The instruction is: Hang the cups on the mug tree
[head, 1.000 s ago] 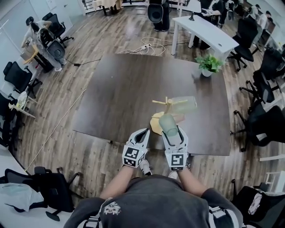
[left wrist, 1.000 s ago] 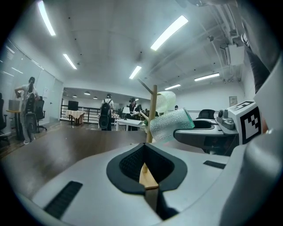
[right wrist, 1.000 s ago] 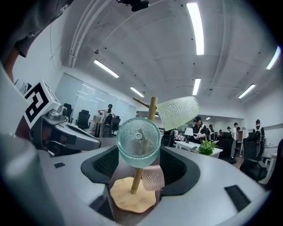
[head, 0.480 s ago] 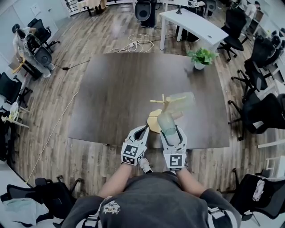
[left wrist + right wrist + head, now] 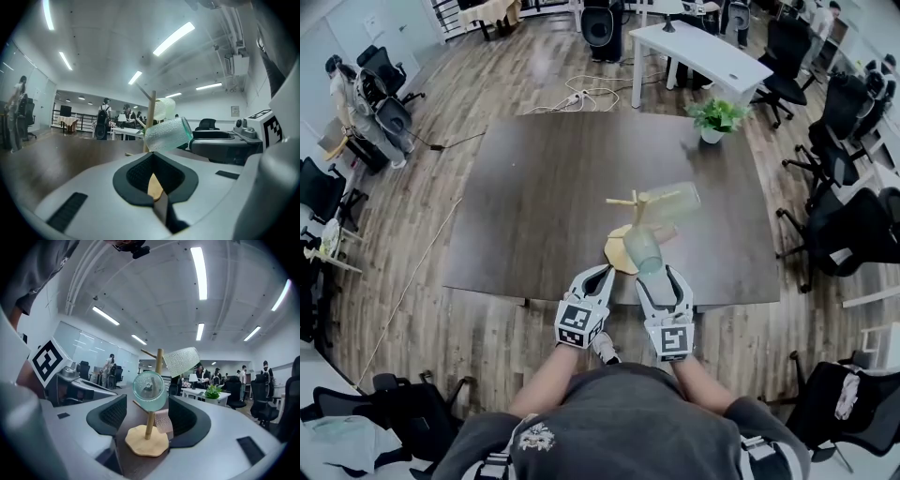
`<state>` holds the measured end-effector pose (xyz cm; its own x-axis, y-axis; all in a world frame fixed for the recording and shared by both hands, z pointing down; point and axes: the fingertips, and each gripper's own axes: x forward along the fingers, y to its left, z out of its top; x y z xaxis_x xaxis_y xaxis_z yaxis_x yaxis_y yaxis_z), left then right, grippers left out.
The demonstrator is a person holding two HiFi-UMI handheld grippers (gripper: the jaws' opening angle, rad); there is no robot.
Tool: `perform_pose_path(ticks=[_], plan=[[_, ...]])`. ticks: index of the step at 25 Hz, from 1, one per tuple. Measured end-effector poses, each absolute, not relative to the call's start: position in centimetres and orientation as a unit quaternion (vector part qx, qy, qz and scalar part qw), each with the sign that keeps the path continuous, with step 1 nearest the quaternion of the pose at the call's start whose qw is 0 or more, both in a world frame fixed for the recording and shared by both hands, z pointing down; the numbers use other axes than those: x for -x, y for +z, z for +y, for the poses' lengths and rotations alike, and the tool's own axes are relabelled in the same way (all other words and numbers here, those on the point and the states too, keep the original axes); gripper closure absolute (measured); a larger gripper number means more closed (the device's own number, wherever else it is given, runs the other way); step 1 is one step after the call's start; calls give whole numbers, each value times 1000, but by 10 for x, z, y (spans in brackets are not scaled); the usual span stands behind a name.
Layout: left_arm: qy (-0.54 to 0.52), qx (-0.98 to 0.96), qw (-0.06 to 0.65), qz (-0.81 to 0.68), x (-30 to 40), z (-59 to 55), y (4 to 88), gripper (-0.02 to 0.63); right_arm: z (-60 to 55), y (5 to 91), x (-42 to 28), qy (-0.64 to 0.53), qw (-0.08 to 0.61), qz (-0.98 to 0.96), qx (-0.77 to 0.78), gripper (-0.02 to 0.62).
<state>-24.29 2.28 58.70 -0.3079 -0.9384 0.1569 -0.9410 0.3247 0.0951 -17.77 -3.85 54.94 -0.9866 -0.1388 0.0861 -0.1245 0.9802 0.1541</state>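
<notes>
Left gripper (image 5: pixel 598 278): jaws pressed together, empty, at the table's (image 5: pixel 534 187) near edge. Right gripper (image 5: pixel 657 273): jaws spread, touching nothing. Green cup (image 5: pixel 149 390) hangs straight ahead on mug tree (image 5: pixel 146 442), long axis toward the jaws. Right gripper nearer.

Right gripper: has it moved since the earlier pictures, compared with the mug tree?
Yes. Against the mug tree's base, the right gripper has drawn slightly back toward the person, jaws apart, with the green cup left by the tree.

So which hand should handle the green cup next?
Probably right: the right gripper has the green cup between its open jaws at the mug tree; the left gripper is shut, beside it.
</notes>
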Motion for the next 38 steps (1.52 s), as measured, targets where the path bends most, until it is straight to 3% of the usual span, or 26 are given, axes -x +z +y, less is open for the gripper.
perform_pose_path(ticks=[13, 38], plan=[[-8, -569, 68, -820, 134, 36, 562, 600, -38, 529, 84, -73, 51, -993, -77, 565], [-4, -553, 49, -832, 17, 74, 548, 600, -2, 523, -26, -71, 41, -995, -56, 569]])
